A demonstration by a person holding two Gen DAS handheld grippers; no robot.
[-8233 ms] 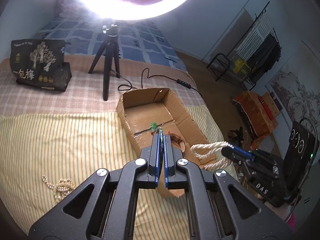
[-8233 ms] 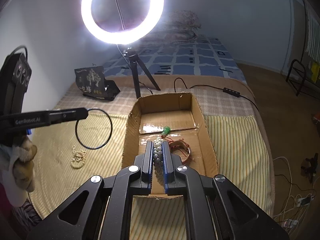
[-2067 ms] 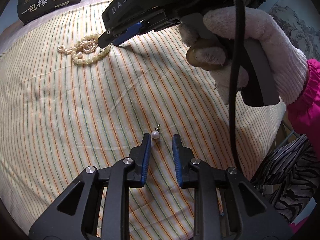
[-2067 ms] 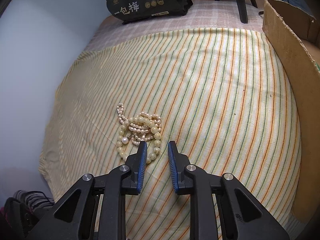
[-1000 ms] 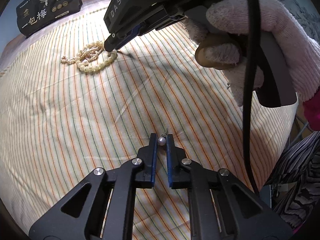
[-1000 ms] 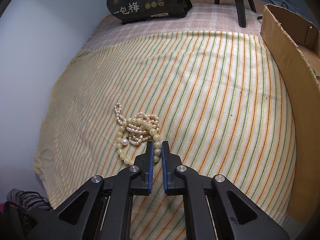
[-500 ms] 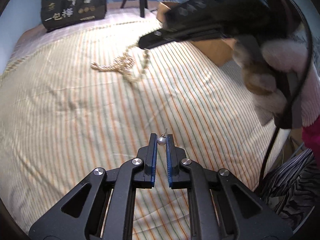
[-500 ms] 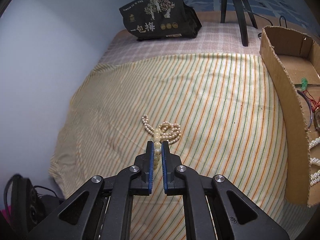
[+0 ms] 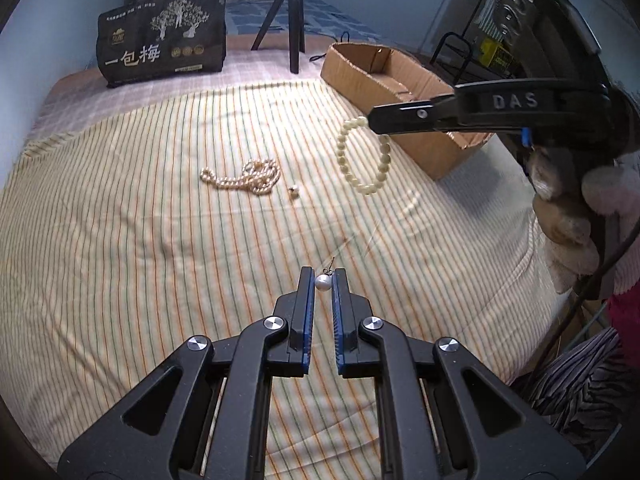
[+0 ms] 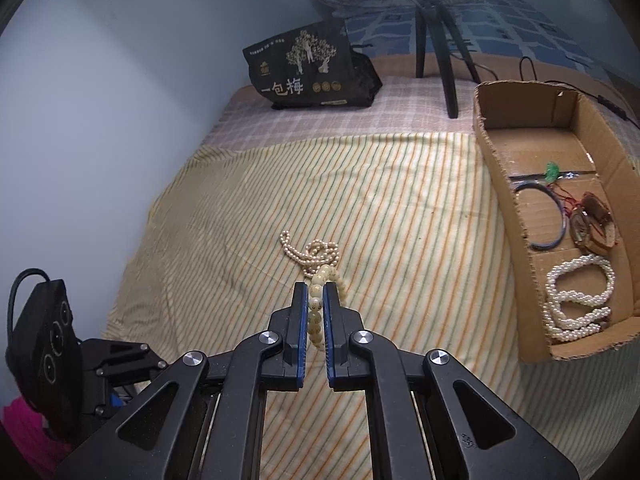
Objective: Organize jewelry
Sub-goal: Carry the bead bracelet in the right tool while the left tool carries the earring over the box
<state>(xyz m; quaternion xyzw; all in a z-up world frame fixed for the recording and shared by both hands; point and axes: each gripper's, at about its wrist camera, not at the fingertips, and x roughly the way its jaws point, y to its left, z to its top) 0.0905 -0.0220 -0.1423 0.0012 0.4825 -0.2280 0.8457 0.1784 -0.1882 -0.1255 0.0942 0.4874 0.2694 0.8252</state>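
Observation:
My left gripper is shut on a small pearl earring, held above the striped bedspread. My right gripper is shut on a cream bead bracelet; in the left wrist view that bracelet dangles in the air from the right gripper's fingertips. A thin pearl necklace lies bunched on the bedspread, with a second small earring beside it. The cardboard box at the right holds a white pearl strand, a dark bangle and other pieces.
A black printed bag and a tripod stand at the far end of the bed. A gloved hand holds the right gripper's handle. A wall runs along the bed's left side.
Both grippers have risen off the bedspread. The right one has lifted the bead bracelet clear of the necklace pile and swung toward the box; the left still carries the earring.

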